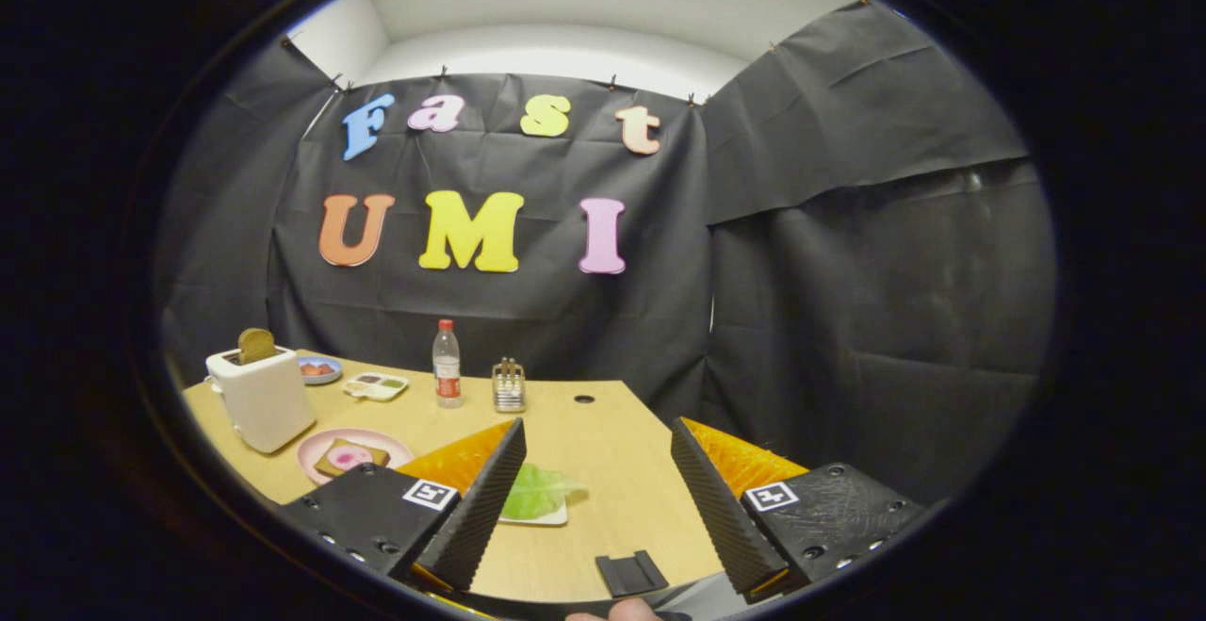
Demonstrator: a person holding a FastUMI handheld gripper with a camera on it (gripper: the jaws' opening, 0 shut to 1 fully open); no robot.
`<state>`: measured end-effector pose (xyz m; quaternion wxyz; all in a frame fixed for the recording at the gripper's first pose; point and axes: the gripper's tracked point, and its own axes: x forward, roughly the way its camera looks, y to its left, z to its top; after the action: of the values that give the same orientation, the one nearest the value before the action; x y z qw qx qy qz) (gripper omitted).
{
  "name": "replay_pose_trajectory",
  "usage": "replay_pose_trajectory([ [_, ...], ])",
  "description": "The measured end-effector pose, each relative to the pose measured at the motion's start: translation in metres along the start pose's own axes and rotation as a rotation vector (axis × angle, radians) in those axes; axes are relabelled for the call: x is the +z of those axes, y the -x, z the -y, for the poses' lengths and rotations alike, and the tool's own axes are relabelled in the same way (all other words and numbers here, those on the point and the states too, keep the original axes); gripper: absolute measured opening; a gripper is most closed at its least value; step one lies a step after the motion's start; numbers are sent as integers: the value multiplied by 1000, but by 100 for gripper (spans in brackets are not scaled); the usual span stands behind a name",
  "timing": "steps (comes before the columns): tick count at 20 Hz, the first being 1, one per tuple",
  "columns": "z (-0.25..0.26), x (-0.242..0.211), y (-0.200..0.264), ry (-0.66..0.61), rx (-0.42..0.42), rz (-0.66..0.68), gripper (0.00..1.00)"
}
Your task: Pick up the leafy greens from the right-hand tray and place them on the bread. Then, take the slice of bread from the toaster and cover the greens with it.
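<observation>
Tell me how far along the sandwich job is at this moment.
Nothing looks done yet. The leafy greens lie on their tray, beside the near finger. The gripper is open, jaws apart and holding nothing, above the table. The bread on the pink plate carries no greens; the other slice sits in the toaster. Both placements remain.

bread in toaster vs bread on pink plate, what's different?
The toaster slice stands upright, sticking out of the white toaster; the plate slice lies flat on the pink plate. The toaster slice is bare; the plate slice carries a pink topping. Both look toasted brown. The open gripper holds nothing.
</observation>
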<state>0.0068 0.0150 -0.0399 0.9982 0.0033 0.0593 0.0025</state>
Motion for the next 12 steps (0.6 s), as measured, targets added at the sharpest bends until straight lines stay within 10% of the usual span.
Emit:
replay_pose_trajectory([
  [12, -15, -78, -63, -43, -17, -206, 95],
])
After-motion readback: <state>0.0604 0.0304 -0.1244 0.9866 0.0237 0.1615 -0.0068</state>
